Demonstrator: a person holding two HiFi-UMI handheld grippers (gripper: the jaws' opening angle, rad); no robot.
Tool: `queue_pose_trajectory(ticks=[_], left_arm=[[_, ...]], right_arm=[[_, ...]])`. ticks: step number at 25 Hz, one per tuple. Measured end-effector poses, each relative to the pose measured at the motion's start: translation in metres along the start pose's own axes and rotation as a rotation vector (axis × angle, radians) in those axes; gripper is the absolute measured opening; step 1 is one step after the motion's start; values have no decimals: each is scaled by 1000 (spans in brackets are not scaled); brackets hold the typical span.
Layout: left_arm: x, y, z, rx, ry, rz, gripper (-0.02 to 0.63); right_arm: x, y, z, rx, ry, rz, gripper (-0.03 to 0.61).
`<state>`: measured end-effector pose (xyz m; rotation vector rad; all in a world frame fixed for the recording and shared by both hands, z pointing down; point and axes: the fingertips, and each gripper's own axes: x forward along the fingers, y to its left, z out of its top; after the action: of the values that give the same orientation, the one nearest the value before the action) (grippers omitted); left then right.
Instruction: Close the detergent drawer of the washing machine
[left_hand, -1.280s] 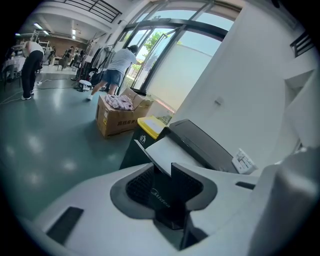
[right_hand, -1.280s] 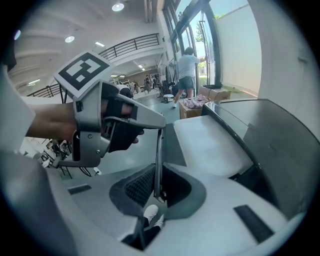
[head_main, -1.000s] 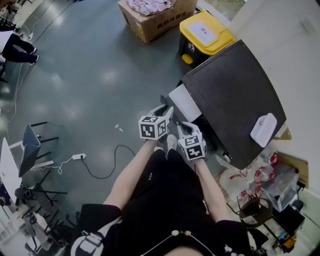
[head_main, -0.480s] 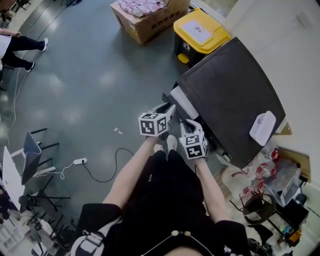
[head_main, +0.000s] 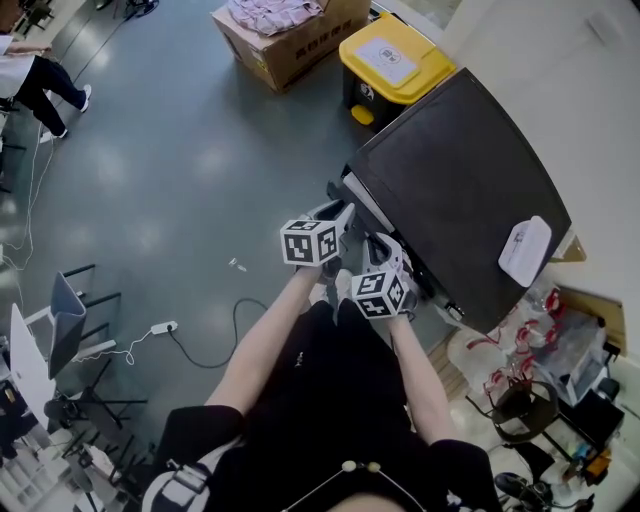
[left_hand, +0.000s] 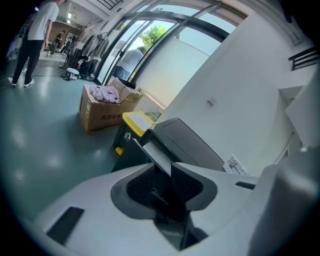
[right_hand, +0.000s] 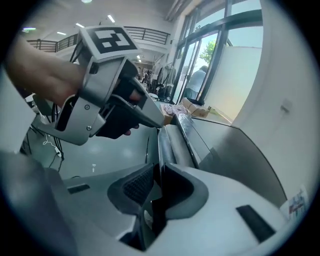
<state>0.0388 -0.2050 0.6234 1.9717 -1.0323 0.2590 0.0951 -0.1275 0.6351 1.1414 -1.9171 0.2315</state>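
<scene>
The dark washing machine (head_main: 460, 190) stands at the right, its detergent drawer (head_main: 352, 192) sticking out a little at the front's top corner. My left gripper (head_main: 340, 208) is at that drawer. In the left gripper view the drawer's pale front panel (left_hand: 152, 150) runs down between the jaws of my left gripper (left_hand: 161, 167), which close on it. My right gripper (head_main: 385, 243) hovers beside it at the machine's front top edge (right_hand: 172, 140). The jaws of my right gripper (right_hand: 159, 172) have just been opening and stand slightly apart with nothing seen between them.
A cardboard box of clothes (head_main: 285, 30) and a yellow-lidded bin (head_main: 395, 65) sit beyond the machine. A white object (head_main: 527, 250) lies on the machine's top. A cable with a power strip (head_main: 160, 327) lies on the floor at the left. Clutter (head_main: 540, 370) fills the right corner.
The drawer has slid further into the machine, with less of its pale panel showing. My left gripper moved with it toward the machine. My right gripper turned and shifted slightly.
</scene>
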Motion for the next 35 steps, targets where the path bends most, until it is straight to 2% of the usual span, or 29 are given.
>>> queue_pose_trajectory(ticks=[14,22,25,28,30,32,35], left_arm=[[14,-4,6,-30,22,-26,106],[21,-7,13,-37,17,-45,106],[26,-8,14,-46,15,-49,106],[28,-9,15,-62,6,-59,106],[29,-8,16,-78,-5,-59,106],[30,-9,18,-90,-15,-69,106],[35,-14,20,-94,-9,-74,106]], right_arm=[[4,-12,0,-186,65,-105,81],[2,-18,6,-392,53,-283,69],[0,-22,7,-378,41,-292,63],[-6,-30,15,-320,-3,-290,54],[-8,-36,18,-260,-7,-258,121],[-4,-41,15,-196,31,-191,215],[4,-47,3,-168,105,-126,219]])
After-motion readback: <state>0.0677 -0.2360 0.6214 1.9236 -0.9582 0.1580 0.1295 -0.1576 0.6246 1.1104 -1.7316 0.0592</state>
